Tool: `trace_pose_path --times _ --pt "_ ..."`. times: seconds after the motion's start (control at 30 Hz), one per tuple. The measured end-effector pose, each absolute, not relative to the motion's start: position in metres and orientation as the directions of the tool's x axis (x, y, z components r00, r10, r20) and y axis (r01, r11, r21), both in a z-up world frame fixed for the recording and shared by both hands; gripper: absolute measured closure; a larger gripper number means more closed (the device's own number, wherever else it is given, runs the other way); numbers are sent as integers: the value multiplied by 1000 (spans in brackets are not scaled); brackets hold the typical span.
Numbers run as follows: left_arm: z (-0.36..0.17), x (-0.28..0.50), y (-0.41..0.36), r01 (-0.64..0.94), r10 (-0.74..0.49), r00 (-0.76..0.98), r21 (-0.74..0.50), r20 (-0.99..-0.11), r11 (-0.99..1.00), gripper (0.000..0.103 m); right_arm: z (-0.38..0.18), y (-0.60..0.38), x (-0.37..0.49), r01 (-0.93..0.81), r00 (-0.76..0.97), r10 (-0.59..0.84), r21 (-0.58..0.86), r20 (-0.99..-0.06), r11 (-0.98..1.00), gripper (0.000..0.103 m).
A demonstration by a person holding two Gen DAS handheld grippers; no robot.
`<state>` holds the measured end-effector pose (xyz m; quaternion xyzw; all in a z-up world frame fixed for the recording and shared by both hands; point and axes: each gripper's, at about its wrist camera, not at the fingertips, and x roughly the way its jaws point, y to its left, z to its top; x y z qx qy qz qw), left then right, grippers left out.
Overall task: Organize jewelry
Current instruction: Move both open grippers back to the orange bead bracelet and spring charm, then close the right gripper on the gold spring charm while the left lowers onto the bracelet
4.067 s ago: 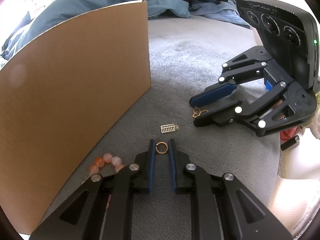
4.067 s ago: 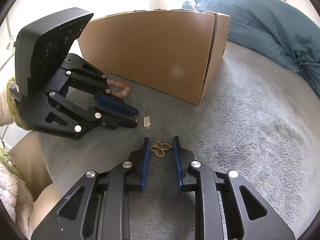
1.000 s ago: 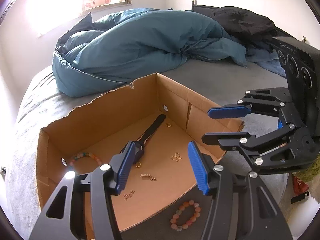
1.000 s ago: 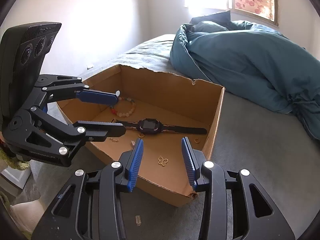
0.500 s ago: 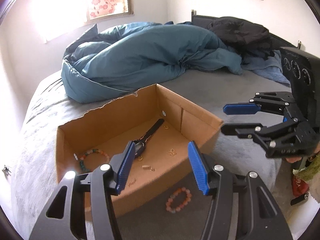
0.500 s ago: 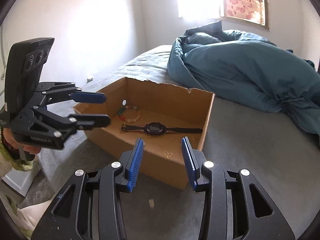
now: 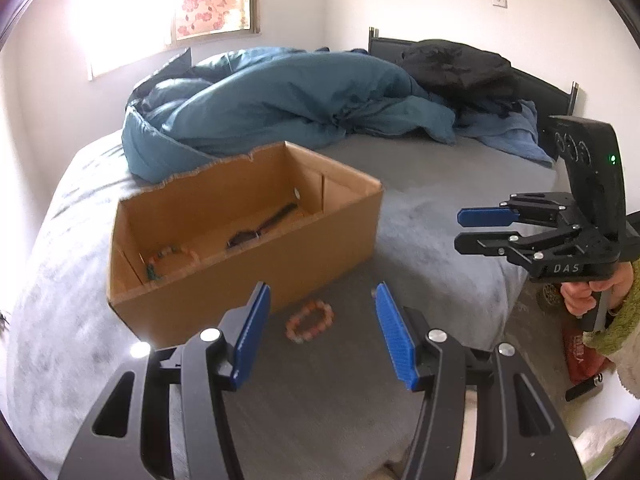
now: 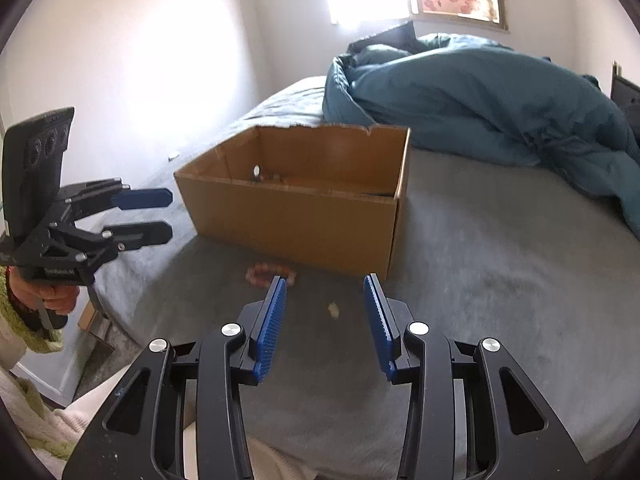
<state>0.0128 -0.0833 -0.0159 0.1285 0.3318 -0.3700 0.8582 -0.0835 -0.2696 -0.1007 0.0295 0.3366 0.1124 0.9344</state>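
Observation:
An open cardboard box (image 7: 248, 240) stands on the grey bed. Inside it lie a dark watch (image 7: 260, 230) and a beaded bracelet (image 7: 160, 260). A pink-orange bead bracelet (image 7: 309, 319) lies on the blanket just in front of the box. A small gold charm (image 8: 333, 310) rests nearer to me. My left gripper (image 7: 320, 292) hovers open above that bracelet, well back from the box, with nothing between its blue pads. My right gripper (image 8: 325, 284) is open too, empty, over the charm. Each gripper shows in the other's view, the right gripper (image 7: 460, 230) and the left gripper (image 8: 170, 215).
A crumpled teal duvet (image 7: 280, 100) fills the bed behind the box, with black clothing (image 7: 456, 68) by the headboard. The bed's edge drops off on the right, where a hand in a green sleeve (image 7: 580, 296) holds the right gripper above a red item (image 7: 580, 356) on the floor.
Both grippers have drawn back from the box, which now looks smaller and farther off. The bracelet on the blanket has come between my left fingers' lines. The jaws keep the same width.

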Motion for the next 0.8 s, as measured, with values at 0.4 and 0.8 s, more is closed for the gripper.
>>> trace_pose_path --times 0.4,0.8 --pt "-67 -1 -79 722 -595 456 -116 -662 682 50 -138 -253 -92 -197 710 254 160 -657 967 64" --pt "-94 35 -110 787 -579 413 -45 -703 615 50 -165 -246 -35 -257 684 293 155 -668 954 65"
